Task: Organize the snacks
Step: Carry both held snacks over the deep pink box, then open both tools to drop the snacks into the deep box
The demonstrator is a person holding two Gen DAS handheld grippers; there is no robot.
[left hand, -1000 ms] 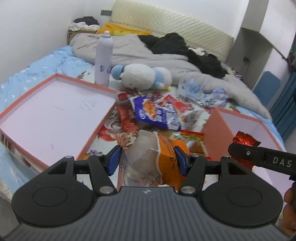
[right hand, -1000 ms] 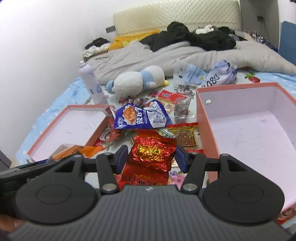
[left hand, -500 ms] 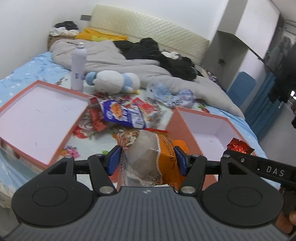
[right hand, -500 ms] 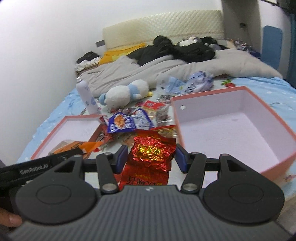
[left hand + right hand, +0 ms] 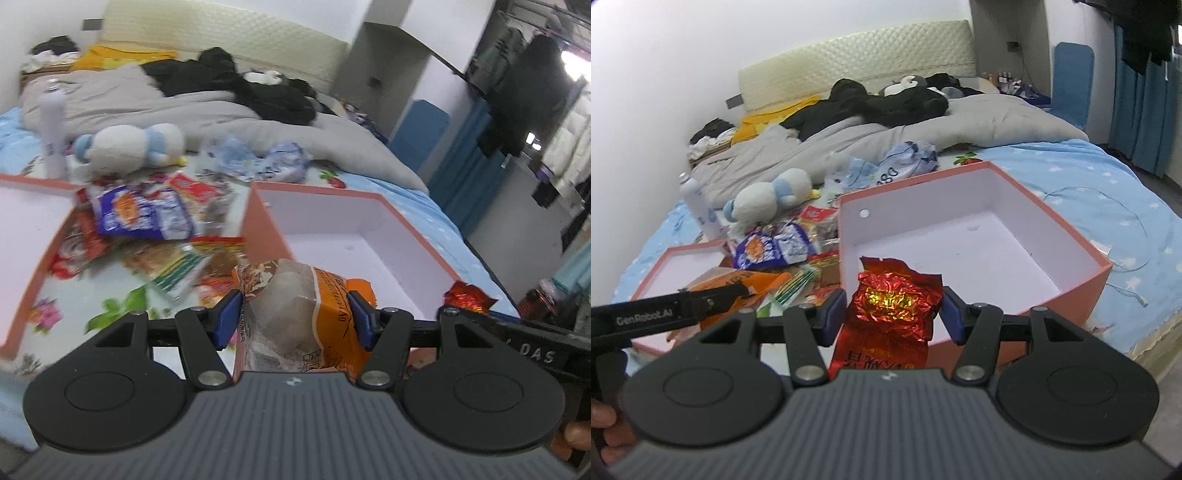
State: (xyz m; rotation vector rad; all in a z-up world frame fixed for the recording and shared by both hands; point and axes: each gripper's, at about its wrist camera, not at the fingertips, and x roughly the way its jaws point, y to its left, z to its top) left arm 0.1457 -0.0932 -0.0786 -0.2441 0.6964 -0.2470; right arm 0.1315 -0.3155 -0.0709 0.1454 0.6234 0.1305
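Box [image 5: 1082,284]: salmon-pink outside, white inside. Foil packet [image 5: 894,306]: crinkled red with gold centre. Bread bag [image 5: 314,306]: clear and orange. Bed sheet [image 5: 1108,177]: light blue, white-speckled.

The right hand-held gripper [image 5: 892,314] clamps a red foil packet [image 5: 892,314], apparently over the pink box [image 5: 1082,288].

Red packet [image 5: 897,306]: crinkled foil, glossy, gold glints. Orange bag [image 5: 306,306]: thin plastic film, part clear, shiny. Box [image 5: 1071,236]: matt card, coral outside, smooth pale lining. Right gripper [image 5: 892,314]: matt black plastic, ribbed grey body, blue rubbery pads, bright metal pins. Plush toy [image 5: 768,195]: fuzzy cloth. Headboard [image 5: 857,55]: quilted, cream.
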